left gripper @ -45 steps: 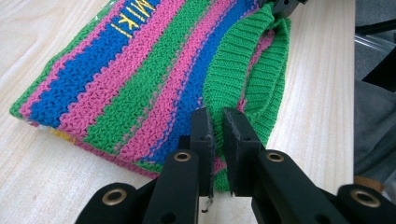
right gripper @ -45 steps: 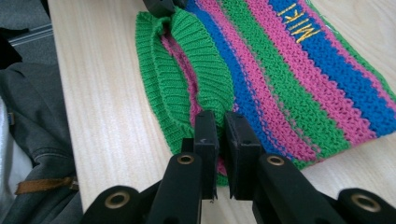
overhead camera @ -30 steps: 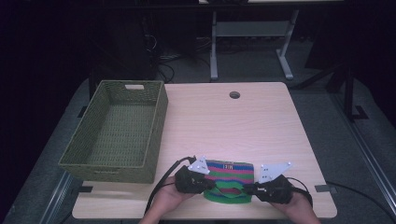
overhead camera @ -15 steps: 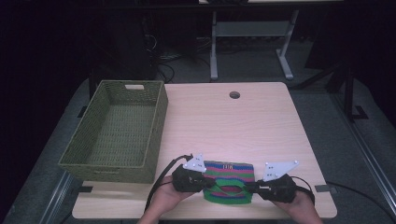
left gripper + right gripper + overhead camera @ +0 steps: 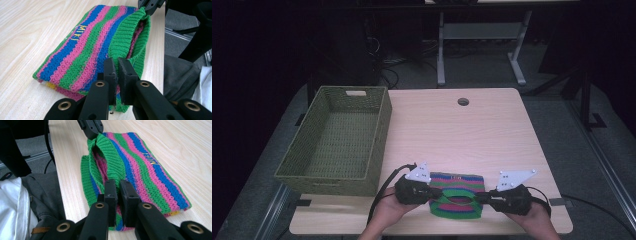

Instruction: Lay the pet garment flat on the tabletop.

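Observation:
A knitted hat [image 5: 457, 186] striped green, pink and blue, with yellow letters, lies flat near the table's front edge. My left gripper [image 5: 432, 192] is shut on the top layer of its green ribbed cuff [image 5: 125, 37] at the left end. My right gripper [image 5: 479, 197] is shut on the same cuff layer at the right end. That layer is lifted between them, so the hat's mouth gapes toward the person. In the left gripper view my own jaws [image 5: 117, 67] pinch the rib, and the right gripper [image 5: 150, 5] holds it farther off. The right gripper view shows the mirror: own jaws [image 5: 118, 188] near, left gripper [image 5: 91, 127] far.
A green woven basket [image 5: 382, 130] stands on the table's left side, nothing visible inside. The pale wooden table [image 5: 462, 135] has a round cable hole [image 5: 463, 101] at the back. Cables trail off the front edge. The person's dark trousers [image 5: 42, 192] are close below.
The right gripper has shifted slightly to the right, drawing the cuff tighter between the two grippers. The left gripper and the hat's body have hardly moved.

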